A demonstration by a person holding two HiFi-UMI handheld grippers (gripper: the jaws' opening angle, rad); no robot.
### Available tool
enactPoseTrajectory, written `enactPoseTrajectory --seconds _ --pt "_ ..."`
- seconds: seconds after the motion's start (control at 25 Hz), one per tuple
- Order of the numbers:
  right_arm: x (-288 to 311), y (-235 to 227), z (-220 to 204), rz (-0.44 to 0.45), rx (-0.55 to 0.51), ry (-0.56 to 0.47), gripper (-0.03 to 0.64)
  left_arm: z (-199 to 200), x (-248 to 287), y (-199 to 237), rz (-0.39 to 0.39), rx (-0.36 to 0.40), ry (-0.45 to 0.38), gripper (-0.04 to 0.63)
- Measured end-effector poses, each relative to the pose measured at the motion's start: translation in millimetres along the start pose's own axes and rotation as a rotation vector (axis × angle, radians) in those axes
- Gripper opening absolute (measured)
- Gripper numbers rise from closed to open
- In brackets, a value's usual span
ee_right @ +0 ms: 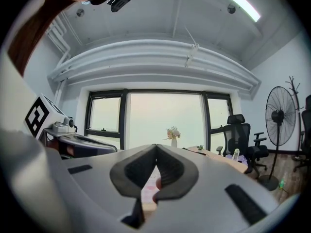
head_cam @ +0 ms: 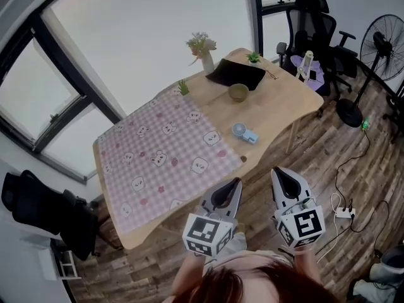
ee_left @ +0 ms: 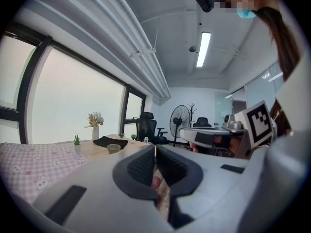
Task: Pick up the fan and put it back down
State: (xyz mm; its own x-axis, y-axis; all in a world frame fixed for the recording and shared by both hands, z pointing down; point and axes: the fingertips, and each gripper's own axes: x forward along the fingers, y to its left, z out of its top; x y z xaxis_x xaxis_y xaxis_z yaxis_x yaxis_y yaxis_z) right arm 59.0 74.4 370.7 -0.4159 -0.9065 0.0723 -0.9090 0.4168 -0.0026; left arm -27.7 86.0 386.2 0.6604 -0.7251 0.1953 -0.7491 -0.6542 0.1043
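Fan (head_cam: 243,132): small, pale blue, lying flat on bare wood of the desk (head_cam: 278,103), just beside the edge of the pink checked cloth (head_cam: 158,153) and near the desk's front edge. Judged light and stiff, of smooth plastic, likely slippery; round head probably the fragile part. Best taken across the stubby handle end rather than the head; fine detail too small to confirm.

Left hand-held gripper (head_cam: 232,185) and right hand-held gripper (head_cam: 278,172): both closed tight with nothing held, short of the desk and well apart from the fan. To be opened before any grasp.

Beyond the fan: green bowl (head_cam: 238,92), dark mat (head_cam: 237,74), vase of flowers (head_cam: 203,54). Desk top level, wood smooth.

Around: large windows (head_cam: 145,24), wooden floor (head_cam: 315,163), office chair (head_cam: 315,24), standing fan (head_cam: 380,46), power strip (head_cam: 344,213) with cables on the floor at right.
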Motion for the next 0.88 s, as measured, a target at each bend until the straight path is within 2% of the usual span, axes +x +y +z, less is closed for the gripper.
enactPoseTrajectory --seconds 0.4,0.88 --pt "75 -5 5 -0.022 -0.017 0.017 0.0 14 38 62 -0.046 0.003 -0.004 0.014" --pt "131 -15 -5 -0.027 -0.064 0.073 0.006 12 68 99 -0.085 -0.013 0.016 0.014"
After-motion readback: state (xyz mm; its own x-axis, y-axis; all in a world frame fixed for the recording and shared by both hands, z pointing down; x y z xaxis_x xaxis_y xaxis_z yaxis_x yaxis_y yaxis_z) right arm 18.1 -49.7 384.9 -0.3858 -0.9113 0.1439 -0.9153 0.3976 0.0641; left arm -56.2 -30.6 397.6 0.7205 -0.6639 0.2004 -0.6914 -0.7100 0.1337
